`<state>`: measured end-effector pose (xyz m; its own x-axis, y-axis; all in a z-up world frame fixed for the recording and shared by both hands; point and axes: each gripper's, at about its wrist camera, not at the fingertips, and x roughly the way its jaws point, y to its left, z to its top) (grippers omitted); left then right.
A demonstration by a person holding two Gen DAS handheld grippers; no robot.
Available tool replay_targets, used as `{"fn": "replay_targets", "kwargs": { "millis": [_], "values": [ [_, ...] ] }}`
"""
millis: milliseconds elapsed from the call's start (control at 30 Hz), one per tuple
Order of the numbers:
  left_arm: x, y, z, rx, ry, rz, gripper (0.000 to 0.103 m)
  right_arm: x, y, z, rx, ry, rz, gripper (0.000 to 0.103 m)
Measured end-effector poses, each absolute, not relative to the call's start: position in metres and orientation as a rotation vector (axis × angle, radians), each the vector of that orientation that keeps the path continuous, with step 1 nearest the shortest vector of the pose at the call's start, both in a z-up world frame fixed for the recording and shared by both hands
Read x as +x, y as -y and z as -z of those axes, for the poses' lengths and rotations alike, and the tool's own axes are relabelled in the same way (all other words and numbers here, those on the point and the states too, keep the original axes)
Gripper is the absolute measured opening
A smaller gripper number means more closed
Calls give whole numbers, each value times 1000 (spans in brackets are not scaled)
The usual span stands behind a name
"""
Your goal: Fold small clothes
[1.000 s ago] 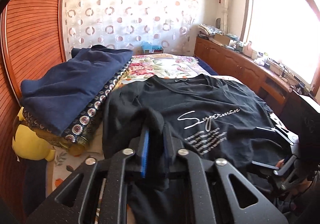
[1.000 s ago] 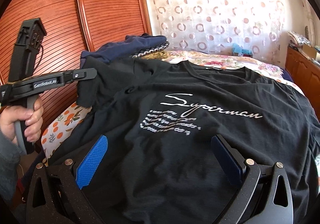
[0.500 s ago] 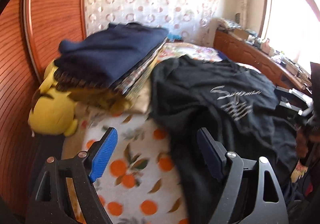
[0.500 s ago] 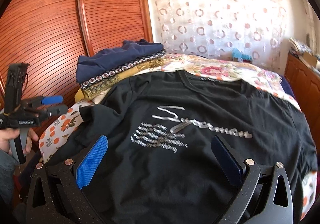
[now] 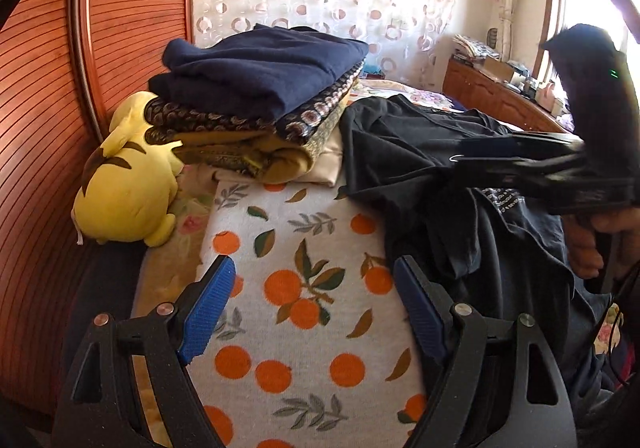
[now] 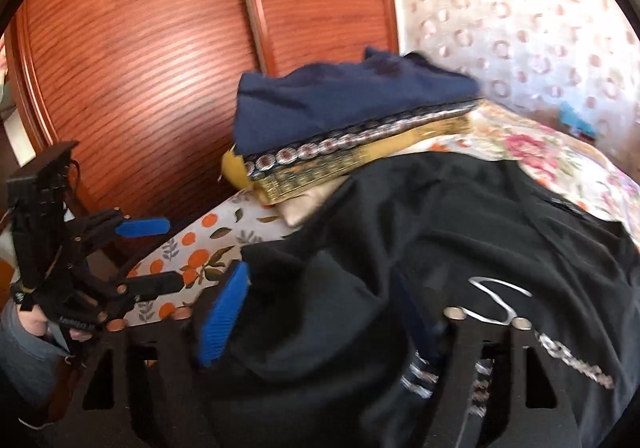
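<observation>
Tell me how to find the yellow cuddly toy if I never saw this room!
Look along the reddish slatted wooden wall beside the bed. A stack of folded cloths, navy on top, sits against it, and wedged between that stack and the wall lies the yellow plush toy. It is the only bright yellow, rounded thing there, with brown markings; everything next to it is flat folded fabric.

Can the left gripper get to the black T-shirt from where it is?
Probably yes. The left gripper hangs with open, empty jaws over the orange-print bedsheet, and the black T-shirt's edge lies just beside its right finger, nothing between. The right gripper, jaws closing, is already on the shirt.
</observation>
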<state>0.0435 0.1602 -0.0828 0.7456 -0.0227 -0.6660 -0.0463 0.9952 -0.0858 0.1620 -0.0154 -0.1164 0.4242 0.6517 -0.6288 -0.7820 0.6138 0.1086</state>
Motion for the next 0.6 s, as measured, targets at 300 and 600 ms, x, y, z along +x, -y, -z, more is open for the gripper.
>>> {"fn": "replay_targets", "kwargs": {
  "millis": [300,600],
  "values": [
    [37,-167,93,-119,-742,-19,82,180,-38,135,-364,-712,-977,49],
    [39,-152,94,-114,-740,11,82,190,-29,132,-345,-700,-1007,7]
  ]
}}
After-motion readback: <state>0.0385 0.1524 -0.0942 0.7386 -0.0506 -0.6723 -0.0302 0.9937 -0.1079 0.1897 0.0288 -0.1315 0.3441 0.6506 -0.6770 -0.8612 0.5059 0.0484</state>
